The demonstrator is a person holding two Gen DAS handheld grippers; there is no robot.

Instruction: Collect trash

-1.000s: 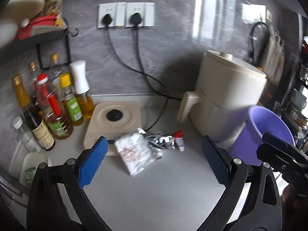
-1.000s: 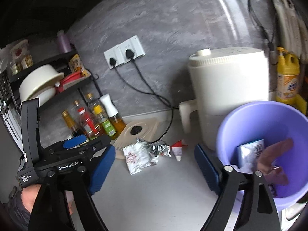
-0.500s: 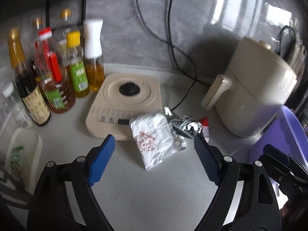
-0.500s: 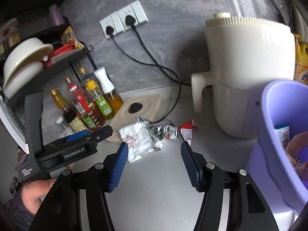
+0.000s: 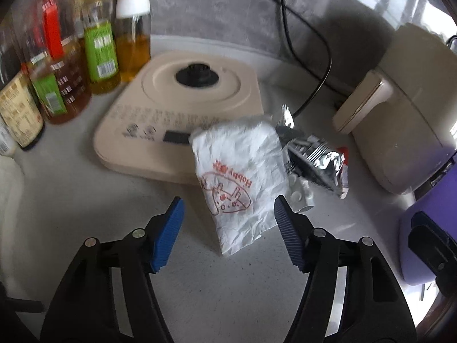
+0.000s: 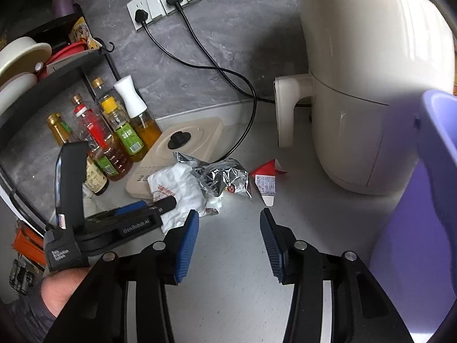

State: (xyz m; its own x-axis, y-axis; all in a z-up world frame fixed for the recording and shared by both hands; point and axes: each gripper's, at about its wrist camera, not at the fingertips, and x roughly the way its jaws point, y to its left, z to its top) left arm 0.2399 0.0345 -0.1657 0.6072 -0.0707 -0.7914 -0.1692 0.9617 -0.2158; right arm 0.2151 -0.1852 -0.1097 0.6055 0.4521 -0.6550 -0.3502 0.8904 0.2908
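A crumpled white paper bag with a red print (image 5: 241, 171) lies on the grey counter, its top edge resting on a beige appliance base (image 5: 182, 108). My left gripper (image 5: 227, 225) is open, its blue pads on either side of the bag's near end. A crumpled silver foil wrapper (image 5: 317, 157) lies right of the bag, also in the right wrist view (image 6: 222, 177). A small red and white carton (image 6: 267, 180) lies beyond it. My right gripper (image 6: 228, 234) is open and empty above the counter, beside the purple bucket (image 6: 422, 214).
Several oil and sauce bottles (image 5: 100, 45) stand at the back left. A cream air fryer (image 6: 371, 85) stands at the right with black cords (image 6: 217, 68) running to wall sockets. A shelf rack with bowls (image 6: 25, 65) is at the far left.
My left gripper has moved forward and down until the white paper bag lies between its open fingers. My right gripper has turned left, away from the bucket's inside, and come closer to the trash.
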